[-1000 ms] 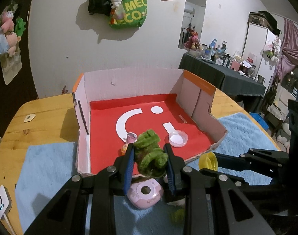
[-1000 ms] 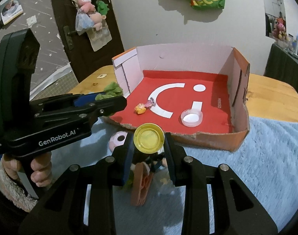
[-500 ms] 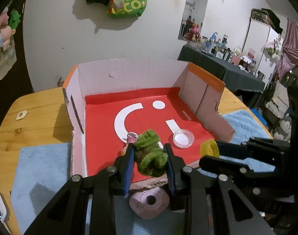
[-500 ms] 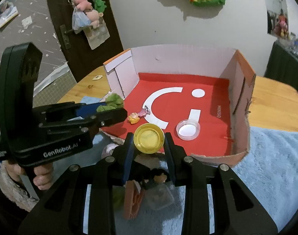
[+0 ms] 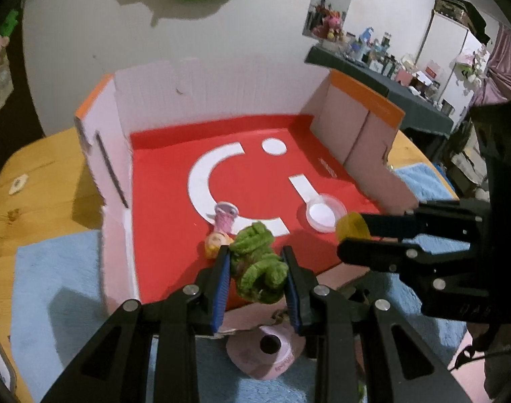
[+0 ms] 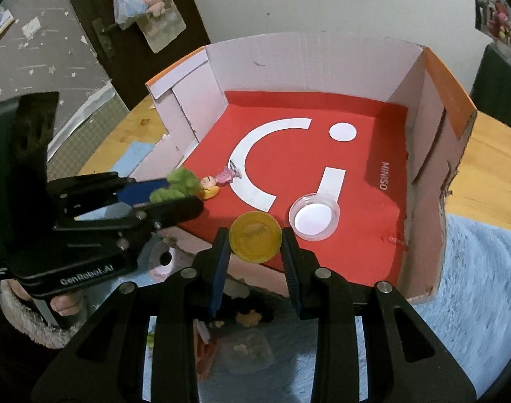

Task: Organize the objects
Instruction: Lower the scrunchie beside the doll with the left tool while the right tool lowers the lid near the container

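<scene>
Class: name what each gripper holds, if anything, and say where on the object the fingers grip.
Left gripper: green plush toy, squeezed across its middle. Right gripper: yellow round lid, pinched at opposite edges of its rim.

Red floor in the cardboard box (image 5: pixel 363 124), printed with a white arc, 1 white dot and 1 white bar; pale walls, orange top edges. Fuzzy green toy (image 5: pixel 259 265) between black fingers with blue pads (image 5: pixel 220 278). Yellow lid (image 6: pixel 255 241), translucent. Clear dish (image 6: pixel 314 216) with white centre. Pink-and-yellow figurine (image 5: pixel 222 228). Light blue cloth (image 6: pixel 473 295) over tan wooden table (image 5: pixel 30 181).
</scene>
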A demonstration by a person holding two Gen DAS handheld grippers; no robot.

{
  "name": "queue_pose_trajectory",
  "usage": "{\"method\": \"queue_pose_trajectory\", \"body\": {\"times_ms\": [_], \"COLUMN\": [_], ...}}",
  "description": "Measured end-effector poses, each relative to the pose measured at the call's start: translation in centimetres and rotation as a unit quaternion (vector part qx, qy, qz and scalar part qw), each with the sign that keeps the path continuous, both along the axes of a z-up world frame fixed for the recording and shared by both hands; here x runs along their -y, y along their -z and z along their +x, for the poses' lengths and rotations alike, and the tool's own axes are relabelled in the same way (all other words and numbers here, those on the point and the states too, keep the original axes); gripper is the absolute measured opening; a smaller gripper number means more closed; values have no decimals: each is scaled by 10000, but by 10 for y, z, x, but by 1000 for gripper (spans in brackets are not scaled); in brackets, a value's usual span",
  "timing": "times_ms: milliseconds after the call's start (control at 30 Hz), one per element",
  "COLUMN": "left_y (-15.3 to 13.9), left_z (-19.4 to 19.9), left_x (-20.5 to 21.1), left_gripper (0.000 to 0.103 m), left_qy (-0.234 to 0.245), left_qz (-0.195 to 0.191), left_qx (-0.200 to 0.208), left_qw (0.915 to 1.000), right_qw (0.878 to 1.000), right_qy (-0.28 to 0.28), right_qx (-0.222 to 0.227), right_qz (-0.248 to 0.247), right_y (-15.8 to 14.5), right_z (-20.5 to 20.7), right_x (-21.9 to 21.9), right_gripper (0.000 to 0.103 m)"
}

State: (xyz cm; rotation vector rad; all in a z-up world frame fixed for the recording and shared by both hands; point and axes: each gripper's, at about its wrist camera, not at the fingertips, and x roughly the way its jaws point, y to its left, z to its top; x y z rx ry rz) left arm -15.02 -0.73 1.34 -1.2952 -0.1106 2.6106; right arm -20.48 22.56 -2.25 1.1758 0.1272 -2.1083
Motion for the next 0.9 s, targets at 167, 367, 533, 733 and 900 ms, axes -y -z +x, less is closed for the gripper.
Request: {"method": "queue_pose_trajectory", "body": {"times_ms": [167, 367, 533, 733, 900], "left_y": [7, 15, 20, 21, 22], "left_z": [-5, -14, -22, -31, -39], "left_x": [-4, -2, 0, 0, 1], "left_gripper": [31, 31, 31, 31, 31], "left_qy": [240, 358, 335, 331, 256], "left_qz": [-84, -187, -262, -337, -326], "left_qx": [241, 491, 578, 590, 556], "left_qw": [9994, 9980, 9974, 9971, 9976], "right_qw": [9997, 9976, 9962, 9950, 9956], "right_qy": [-190, -406, -464, -439, -276], "right_qx": [75, 394, 452, 520, 363], "right_qz": [166, 399, 588, 738, 822], "right_y": [-1, 8, 12, 18, 17], "right_z": [-2, -13, -20, -29, -37], "right_x": [6, 13, 18, 20, 17], "right_gripper": [29, 29, 29, 29, 29]}}
